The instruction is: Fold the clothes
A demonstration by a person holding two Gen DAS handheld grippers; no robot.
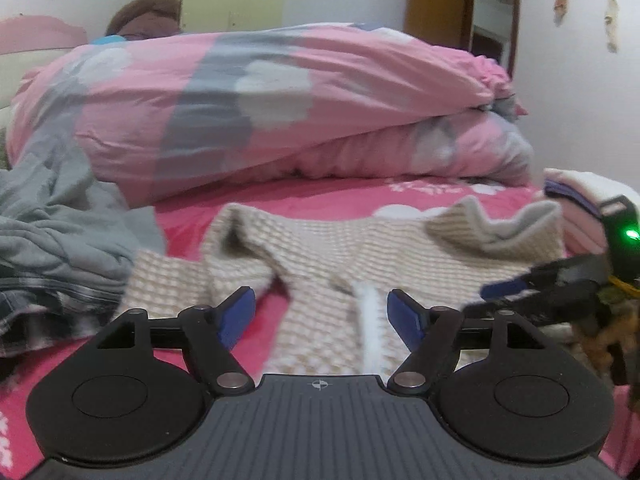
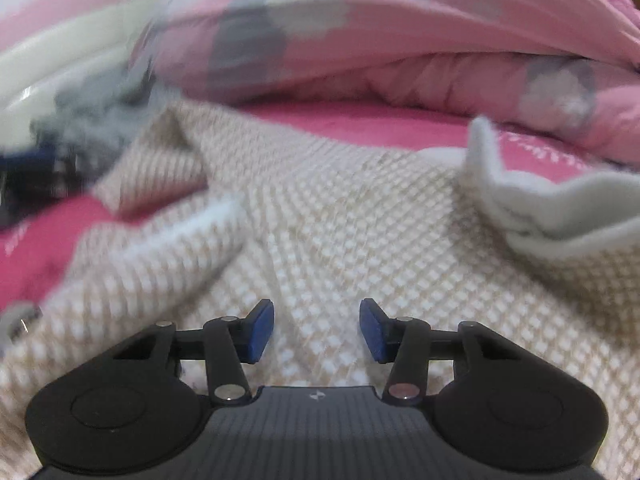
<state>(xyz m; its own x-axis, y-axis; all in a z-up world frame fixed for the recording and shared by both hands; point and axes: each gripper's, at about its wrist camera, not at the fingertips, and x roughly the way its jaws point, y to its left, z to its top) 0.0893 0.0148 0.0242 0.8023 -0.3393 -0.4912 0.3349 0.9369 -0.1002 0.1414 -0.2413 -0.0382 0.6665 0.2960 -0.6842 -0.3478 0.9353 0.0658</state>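
A beige waffle-knit garment with a pale fleece collar lies spread on the pink bed sheet. My left gripper hovers open just above its near edge, beside a white trim strip. The right gripper shows at the right edge of the left wrist view, low over the cloth. In the right wrist view my right gripper is open over the same garment, with nothing between its blue pads. The collar stands up at the right.
A rolled pink and grey duvet fills the back of the bed. Grey crumpled clothes lie at the left. A stack of folded pink and white items sits at the right. A wooden door stands behind.
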